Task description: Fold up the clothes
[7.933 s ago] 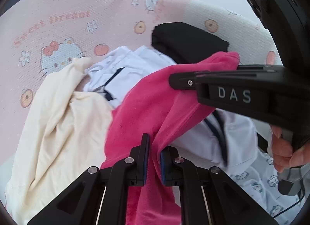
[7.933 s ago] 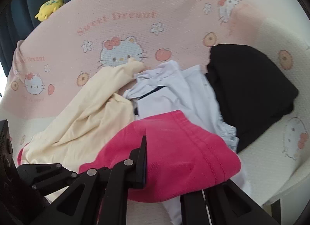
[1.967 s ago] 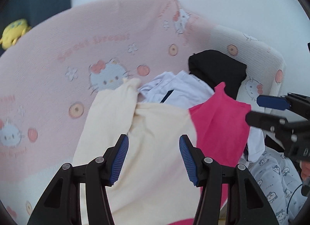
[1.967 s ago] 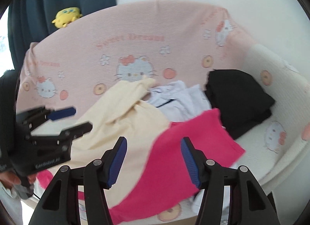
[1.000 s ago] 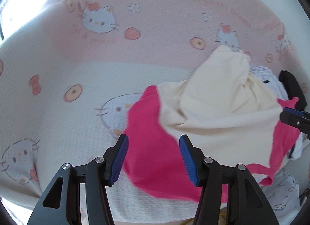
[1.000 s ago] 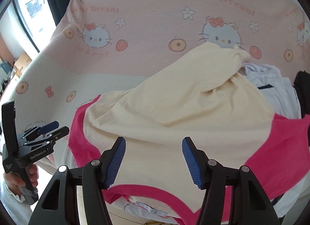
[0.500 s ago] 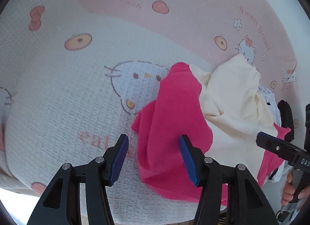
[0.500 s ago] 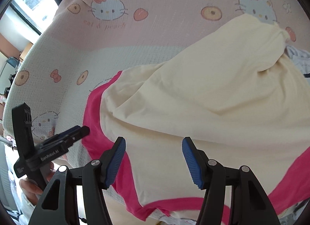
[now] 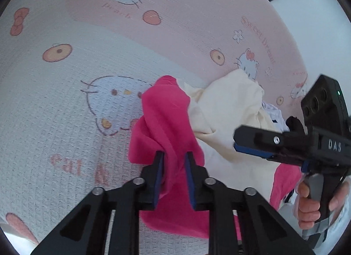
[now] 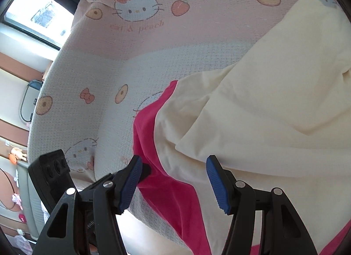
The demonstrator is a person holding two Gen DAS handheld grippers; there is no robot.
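A pink garment (image 9: 166, 119) lies bunched on the sofa seat, partly under a cream garment (image 9: 226, 110). My left gripper (image 9: 173, 162) points down at the pink garment's left edge. Its jaws are closing, and a raised fold of pink fabric fills the narrow gap between the pads. In the right wrist view my right gripper (image 10: 173, 180) stands open just above the pink garment (image 10: 171, 193) and the cream garment (image 10: 263, 101), with nothing pinched. The right gripper (image 9: 237, 142) also shows from the side over the cream cloth.
A pink and white cat-print cover (image 9: 65, 101) drapes the seat and backrest. A white garment (image 9: 274, 112) and a black one (image 9: 294, 123) lie behind the cream one. A hand (image 9: 307, 206) holds the right gripper's handle. The seat's front edge (image 10: 153, 226) runs below the pink cloth.
The left jaws have gone from wide apart to closed on a fold of the pink garment, and the gripper has sunk closer. The right gripper has dropped towards the pink edge, still open.
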